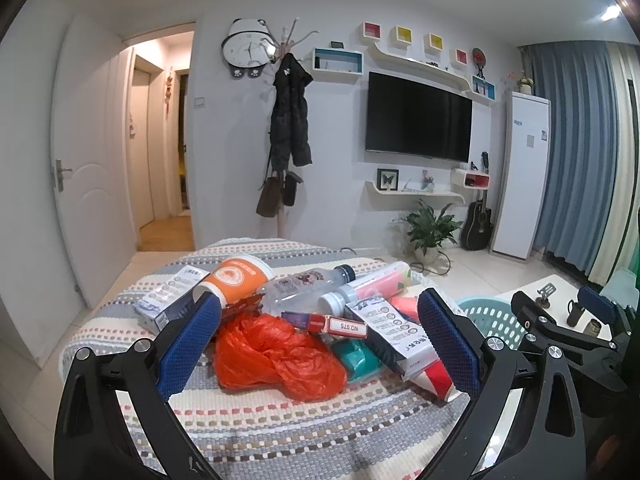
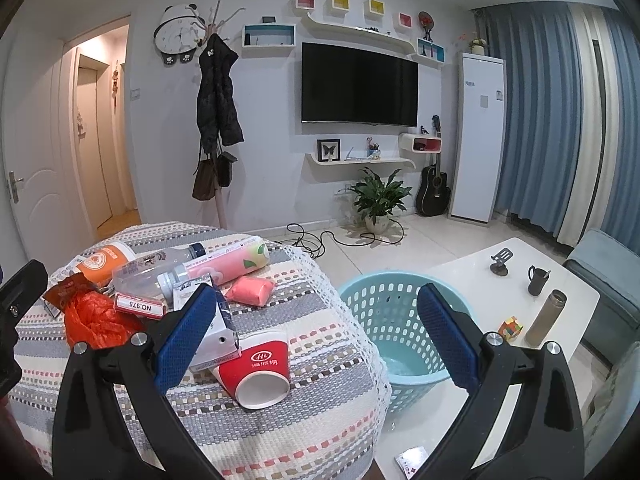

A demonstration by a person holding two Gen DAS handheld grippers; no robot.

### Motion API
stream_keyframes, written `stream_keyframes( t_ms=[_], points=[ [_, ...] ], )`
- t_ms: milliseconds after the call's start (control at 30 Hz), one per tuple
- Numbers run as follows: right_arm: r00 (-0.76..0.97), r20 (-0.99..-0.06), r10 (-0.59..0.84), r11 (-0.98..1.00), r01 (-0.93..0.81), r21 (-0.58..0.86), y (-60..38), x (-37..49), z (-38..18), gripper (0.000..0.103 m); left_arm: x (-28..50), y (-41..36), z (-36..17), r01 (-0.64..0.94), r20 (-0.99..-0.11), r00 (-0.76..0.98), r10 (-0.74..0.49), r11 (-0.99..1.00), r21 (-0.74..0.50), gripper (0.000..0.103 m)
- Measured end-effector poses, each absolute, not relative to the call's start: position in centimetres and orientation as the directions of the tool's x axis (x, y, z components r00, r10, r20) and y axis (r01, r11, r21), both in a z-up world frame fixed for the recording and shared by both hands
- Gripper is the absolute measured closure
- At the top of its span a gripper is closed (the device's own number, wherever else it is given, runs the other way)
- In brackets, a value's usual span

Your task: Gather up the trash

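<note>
With both grippers hovering above the striped woven cloth-covered table (image 1: 280,424), nothing is grasped. Left gripper (image 1: 320,344): blue-padded fingers spread wide, empty, straddling the trash pile. Right gripper (image 2: 316,340): fingers also spread wide, empty; left pad overlaps the white-and-navy carton (image 2: 218,344) in view, contact cannot be told; right pad sits over the light-blue perforated plastic basket (image 2: 384,312).

Trash is heaped at the table's middle and toward its far edge:
- crumpled orange-red plastic bag (image 1: 276,356), nearest the left gripper, at the pile's front
- red-and-white flat box marked NO.975 (image 1: 340,326), lying across the bag's top
- clear plastic bottle with dark cap (image 1: 304,288), on its side behind the bag
- orange-and-white paper cup (image 1: 236,276), on its side toward the far left edge
- pink-labelled cylindrical bottle with white cap (image 1: 372,286), on its side, just beside the clear bottle
- second white-and-blue carton (image 1: 168,300), left of the orange cup
- teal packet (image 1: 356,356), under the carton
- pink soft packet (image 2: 250,290), toward the right edge
- red-and-white paper cup (image 2: 260,372), on its side near the right front edge, mouth toward the camera, touching the carton

Basket stands on the floor just beside the table's right edge, between it and the white low table (image 2: 460,276); little is visible inside.
</note>
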State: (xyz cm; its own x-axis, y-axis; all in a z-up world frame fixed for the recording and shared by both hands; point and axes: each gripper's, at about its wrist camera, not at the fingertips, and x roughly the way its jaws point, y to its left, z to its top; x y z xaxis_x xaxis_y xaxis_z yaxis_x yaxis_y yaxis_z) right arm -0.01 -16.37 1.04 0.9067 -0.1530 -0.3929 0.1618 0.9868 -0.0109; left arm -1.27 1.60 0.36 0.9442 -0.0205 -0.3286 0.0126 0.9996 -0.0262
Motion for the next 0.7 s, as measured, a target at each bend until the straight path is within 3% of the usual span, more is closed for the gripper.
stream_keyframes(
  t_ms=[700],
  points=[
    [0.905,-0.400,-0.147,0.988,0.152,-0.020,-16.17,-0.04,0.81,0.008,-1.06,1.83,0.01,0.019,-0.346,0.938,-0.032,0.999,-0.041,0.008]
  ],
)
